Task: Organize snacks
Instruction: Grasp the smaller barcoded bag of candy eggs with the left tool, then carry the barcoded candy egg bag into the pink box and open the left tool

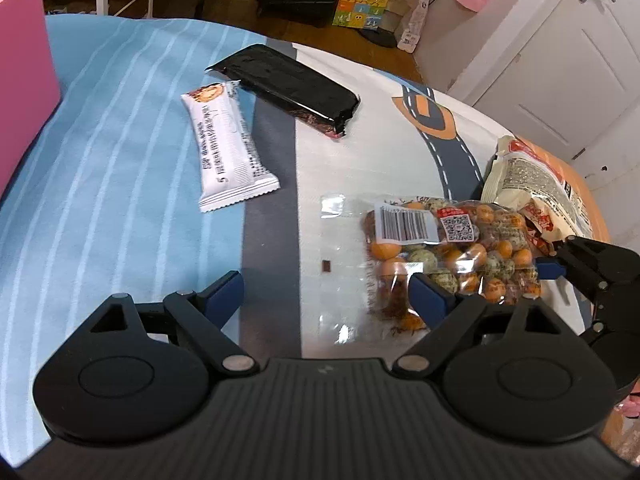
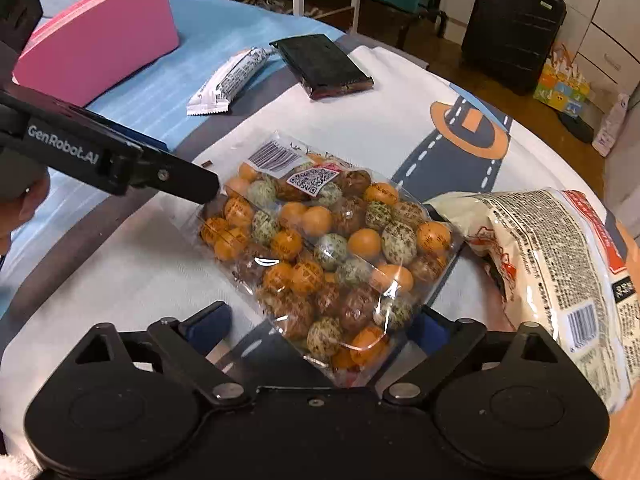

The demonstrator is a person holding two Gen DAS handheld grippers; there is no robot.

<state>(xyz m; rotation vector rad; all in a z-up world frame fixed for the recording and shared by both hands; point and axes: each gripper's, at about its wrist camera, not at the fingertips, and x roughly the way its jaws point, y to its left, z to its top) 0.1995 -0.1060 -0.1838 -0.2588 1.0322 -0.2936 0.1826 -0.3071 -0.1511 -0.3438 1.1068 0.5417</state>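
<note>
Two black hand-held grippers close in on a clear plastic bag of orange and speckled wrapped sweets point(image 2: 320, 248) lying on the road-print bedsheet point(image 2: 400, 120). The right gripper point(image 2: 320, 320) straddles its near end with jaws wide and unclenched; the left gripper point(image 1: 326, 284) is spread too, one finger at the bag's edge. The slick, loosely filled film could slide or bunch if pinched thinly.

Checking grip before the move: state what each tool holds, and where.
Nothing is held. The left tool and right tool both stand open; the bag of snack balls lies between the right one's fingers, unclamped.
</note>
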